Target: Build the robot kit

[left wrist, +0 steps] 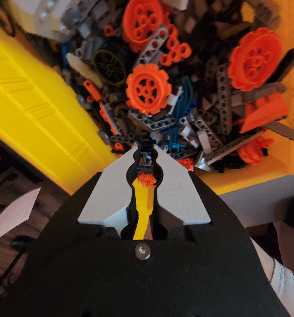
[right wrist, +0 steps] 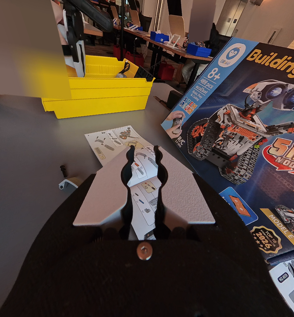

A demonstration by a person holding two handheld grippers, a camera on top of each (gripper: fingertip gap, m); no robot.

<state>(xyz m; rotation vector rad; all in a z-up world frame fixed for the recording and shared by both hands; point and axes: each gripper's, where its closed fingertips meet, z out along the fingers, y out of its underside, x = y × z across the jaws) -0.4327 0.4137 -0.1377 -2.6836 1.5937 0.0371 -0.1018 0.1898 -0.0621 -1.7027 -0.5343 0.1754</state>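
Note:
In the left wrist view my left gripper (left wrist: pixel 145 146) hangs over a yellow bin (left wrist: pixel 39 109) heaped with building parts. Its jaws are nearly closed on a small black pin piece (left wrist: pixel 144 139) at the tips, just above the pile. An orange toothed wheel (left wrist: pixel 148 88) lies right ahead and a small orange gear (left wrist: pixel 145 180) shows through the gap between the fingers. My right gripper (right wrist: pixel 144 146) is open and empty, low over a printed instruction sheet (right wrist: pixel 115 139) on the grey table (right wrist: pixel 22 154). The left gripper also shows far off in the right wrist view (right wrist: pixel 76 51), above the yellow bin (right wrist: pixel 100 97).
A large toy-kit box (right wrist: pixel 237 128) with a robot picture leans at the right of the table. A loose black pin (right wrist: pixel 63 170) and a small grey part (right wrist: pixel 68 185) lie left of my right gripper. Two more orange wheels (left wrist: pixel 255 59) and grey beams (left wrist: pixel 224 96) fill the bin. Desks with blue bins (right wrist: pixel 198 49) stand behind.

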